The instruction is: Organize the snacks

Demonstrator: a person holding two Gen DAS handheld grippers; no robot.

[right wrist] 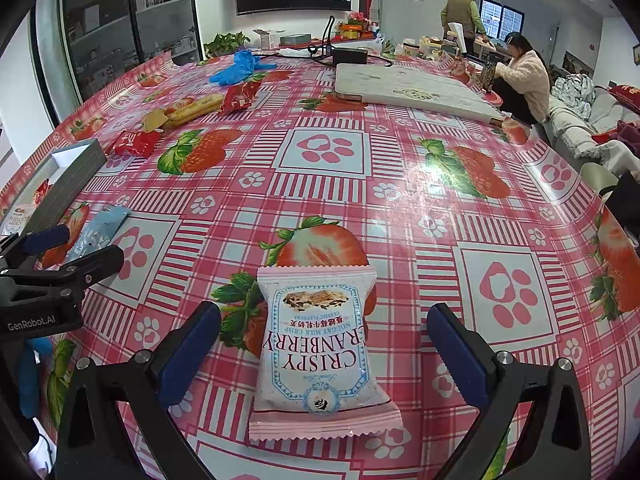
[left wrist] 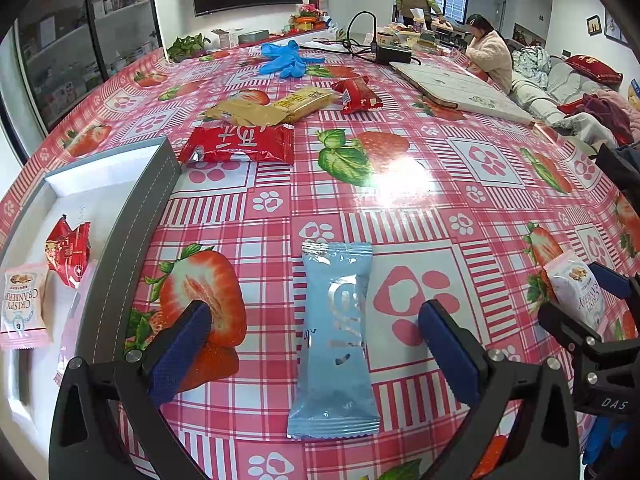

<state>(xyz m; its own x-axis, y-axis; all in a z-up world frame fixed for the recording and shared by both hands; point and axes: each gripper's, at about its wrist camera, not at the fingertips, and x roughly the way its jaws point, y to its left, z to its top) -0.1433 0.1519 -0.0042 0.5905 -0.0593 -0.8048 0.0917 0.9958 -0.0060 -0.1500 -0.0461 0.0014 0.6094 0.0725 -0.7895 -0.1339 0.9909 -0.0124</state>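
My left gripper (left wrist: 316, 316) is open, its blue pads on either side of a light blue snack packet (left wrist: 335, 340) lying flat on the tablecloth. My right gripper (right wrist: 324, 320) is open around a pink and white Crispy Cranberry packet (right wrist: 320, 352), also flat on the table. A grey box with a white inside (left wrist: 132, 216) stands at the left and holds a red packet (left wrist: 68, 250) and another Crispy Cranberry packet (left wrist: 22, 304). The right gripper also shows in the left wrist view (left wrist: 588, 300).
Further back lie a red packet (left wrist: 240, 144), yellow and tan packets (left wrist: 276, 108), another red packet (left wrist: 358, 94) and blue gloves (left wrist: 286, 60). A white flat board (right wrist: 408, 88) and a black adapter with cables (right wrist: 348, 56) lie at the far right. People stand beyond the table.
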